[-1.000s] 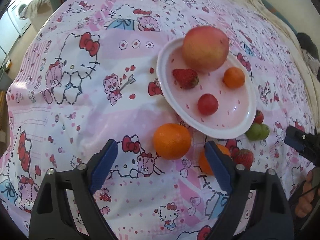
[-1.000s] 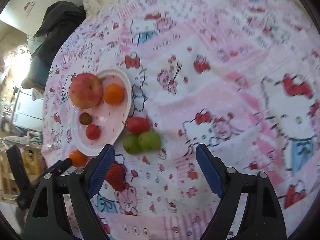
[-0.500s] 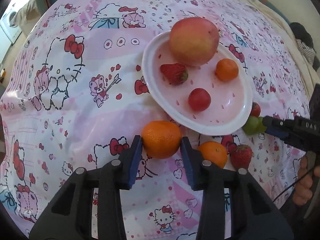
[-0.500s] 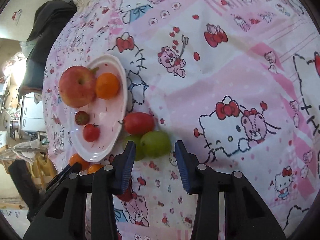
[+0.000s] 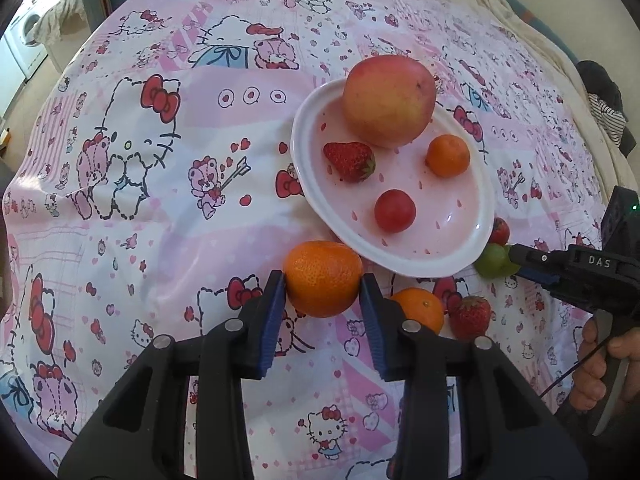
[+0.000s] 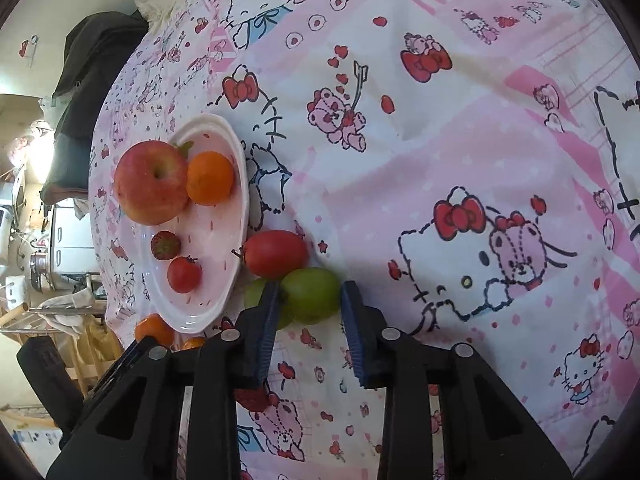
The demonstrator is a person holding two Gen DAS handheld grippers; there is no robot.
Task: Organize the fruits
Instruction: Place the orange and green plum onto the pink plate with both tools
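Left gripper (image 5: pixel 323 280) clamps orange (image 5: pixel 322 278); right gripper (image 6: pixel 308 300) — green fruit (image 6: pixel 311 295).

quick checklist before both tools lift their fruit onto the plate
1. Left tool pads on both sides of the orange: ok.
2. Right tool pads on both sides of the green fruit: ok.
3. Grip firm enough to lift: cannot tell.
4. Free space on the plate near its front: ok.
5. Second green fruit touches the held one and may roll: not ok.
6. Red tomato beside the plate, close to the lift path: not ok.
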